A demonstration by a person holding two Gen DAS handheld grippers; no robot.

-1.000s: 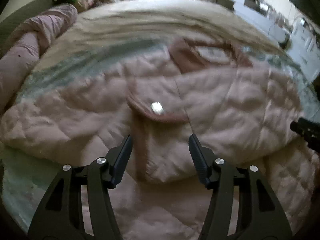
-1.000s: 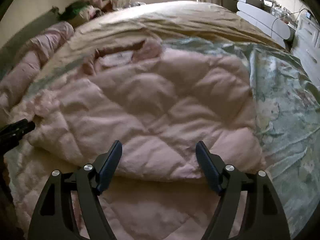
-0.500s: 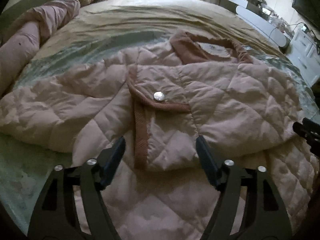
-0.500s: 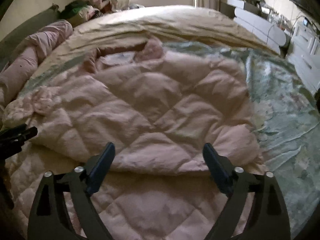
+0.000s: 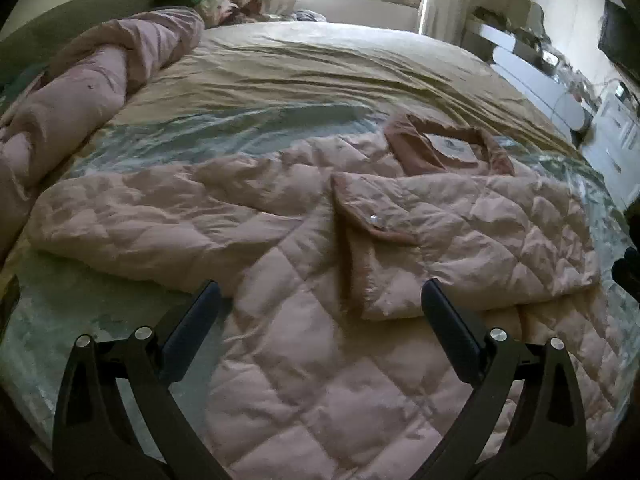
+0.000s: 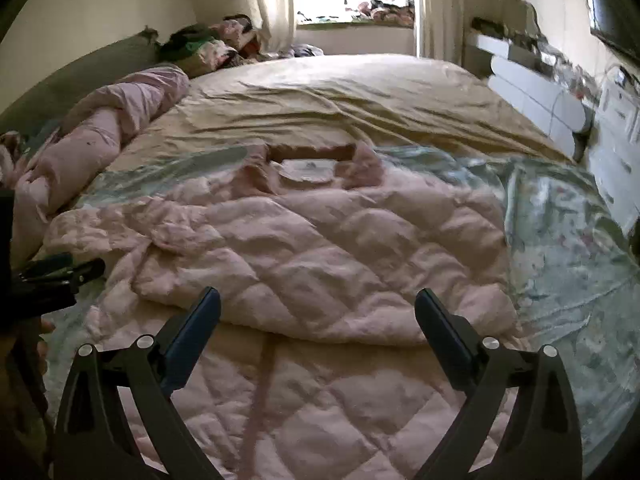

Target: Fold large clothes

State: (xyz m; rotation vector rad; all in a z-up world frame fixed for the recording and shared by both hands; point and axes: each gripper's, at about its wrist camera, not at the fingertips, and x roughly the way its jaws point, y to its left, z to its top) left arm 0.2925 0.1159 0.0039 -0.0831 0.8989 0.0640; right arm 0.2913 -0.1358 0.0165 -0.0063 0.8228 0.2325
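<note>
A pink quilted jacket (image 5: 280, 220) lies spread on the bed, collar (image 5: 448, 144) at the far side. Its right sleeve is folded across the chest, where a cuff tab with a silver snap (image 5: 374, 219) shows. My left gripper (image 5: 320, 284) hovers above the lower part of the jacket, its jaws opening wide and nothing between them. In the right wrist view the jacket (image 6: 320, 248) shows the folded sleeve as a thick layer below the collar (image 6: 308, 168). My right gripper (image 6: 317, 291) hangs over it, jaws opening, holding nothing. The left gripper's tip (image 6: 60, 276) shows at that view's left edge.
A rolled pink duvet (image 5: 80, 92) lies along the bed's left side. Beige sheet (image 5: 320, 64) covers the far half, pale green floral cloth (image 6: 560, 240) the near half. White cabinets (image 6: 540, 100) stand to the right, and a clothes pile (image 6: 208, 44) sits by the window.
Both grippers have lifted and drawn back from the jacket, and their jaws have spread wider. The folded sleeve stays lying on the jacket, and more of the bed is in view.
</note>
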